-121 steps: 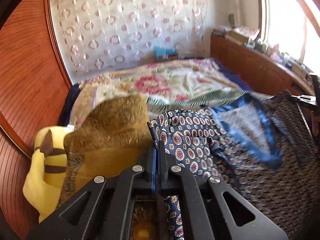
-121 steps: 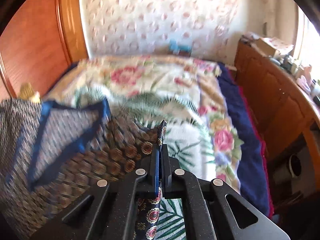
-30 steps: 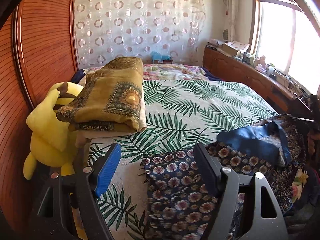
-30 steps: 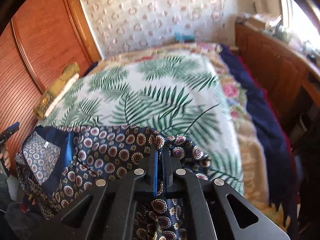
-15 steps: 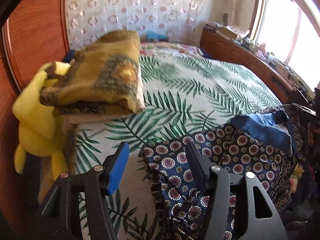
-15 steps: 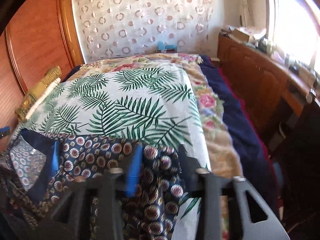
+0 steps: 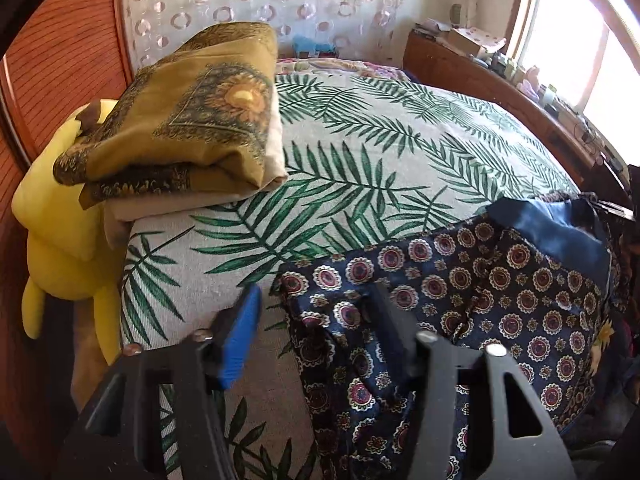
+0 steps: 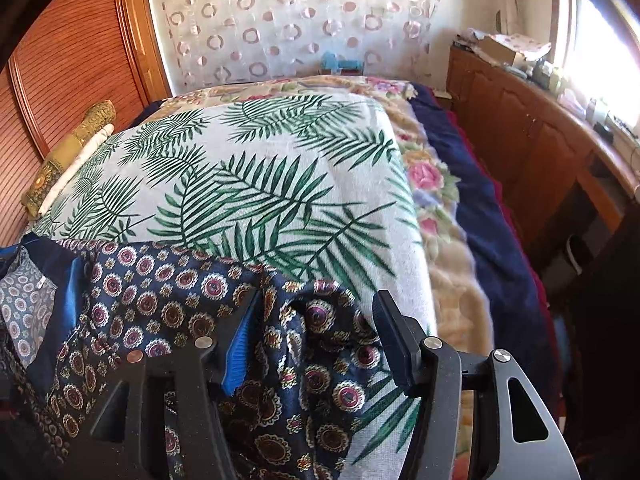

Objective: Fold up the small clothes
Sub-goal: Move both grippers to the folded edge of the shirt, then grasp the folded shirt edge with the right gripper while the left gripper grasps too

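Over garment (image 7: 480,300) edge, both tools angled down, jaws apart, closing/opening

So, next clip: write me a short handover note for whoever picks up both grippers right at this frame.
Left gripper: open, jaws just closing around the near-left corner of the navy garment with round medallion print; pads not pressing yet.
Right gripper: open, jaws just opened; the garment's right corner lies loose between them.
Garment: spread, still rumpled, at the near edge of the palm-leaf bedspread, blue lining turned up at one end.
Done: a folded mustard patterned cloth sits on a cream one, at the bed's left edge beside the yellow plush toy.
Left: grip both corners, fold the navy garment, smooth it.
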Available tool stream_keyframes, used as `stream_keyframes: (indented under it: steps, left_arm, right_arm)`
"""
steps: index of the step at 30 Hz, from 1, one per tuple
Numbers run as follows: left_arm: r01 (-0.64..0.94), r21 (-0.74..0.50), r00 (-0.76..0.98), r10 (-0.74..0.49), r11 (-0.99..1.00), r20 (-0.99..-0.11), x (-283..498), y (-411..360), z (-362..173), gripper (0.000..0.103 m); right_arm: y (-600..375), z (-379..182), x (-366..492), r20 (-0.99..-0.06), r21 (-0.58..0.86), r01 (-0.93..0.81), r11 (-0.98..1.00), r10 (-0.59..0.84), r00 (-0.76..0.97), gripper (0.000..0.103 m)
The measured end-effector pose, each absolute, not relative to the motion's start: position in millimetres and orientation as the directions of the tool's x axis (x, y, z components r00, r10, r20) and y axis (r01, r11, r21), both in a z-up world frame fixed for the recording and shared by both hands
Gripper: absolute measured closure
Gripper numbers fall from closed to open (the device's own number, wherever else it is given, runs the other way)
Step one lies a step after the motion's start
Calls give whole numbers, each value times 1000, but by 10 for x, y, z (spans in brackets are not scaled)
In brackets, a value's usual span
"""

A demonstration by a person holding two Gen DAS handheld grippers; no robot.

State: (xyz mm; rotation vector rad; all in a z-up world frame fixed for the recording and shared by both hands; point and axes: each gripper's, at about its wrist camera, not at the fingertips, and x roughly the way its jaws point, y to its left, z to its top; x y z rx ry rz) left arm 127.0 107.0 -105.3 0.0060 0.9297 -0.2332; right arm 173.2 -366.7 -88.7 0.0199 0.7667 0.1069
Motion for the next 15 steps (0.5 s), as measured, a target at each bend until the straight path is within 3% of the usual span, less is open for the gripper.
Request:
stream_keyframes:
  steps: [4,5,6,7,9,15]
  left_arm:
    - [237,-89,568,-212,967,-795,1246,994,-1038,82]
    - [246,-88,568,-217,965,-794,1238,982,-1030,90]
    - [249,-81,571,-214,965,-793,1228,970,-1019,93]
    - [242,-71,576,-202,968,-792,1229,968,-1008,94]
    - [237,-78,591,-207,968,-780,1190,966,-946,97]
    - [239,-107,699,-247,965,-671,861,1013,-478,97]
  right_arm:
    - [-3650,-930,1716,-690,36,-107,994,102,717,46]
    - [-3643,-933,1712,-690,35,-110,993,104,717,51]
    - [-3641,-930,1708,-689,42,-125,991,120,715,65]
    - [-3636,-923,1685,-689,55,-144,988,142,711,80]
    - [-3605,-923,1661,-696,82,-188,979,191,693,93]
    - [-3643,-632,1309,-599,85,-206,975,215,771,96]
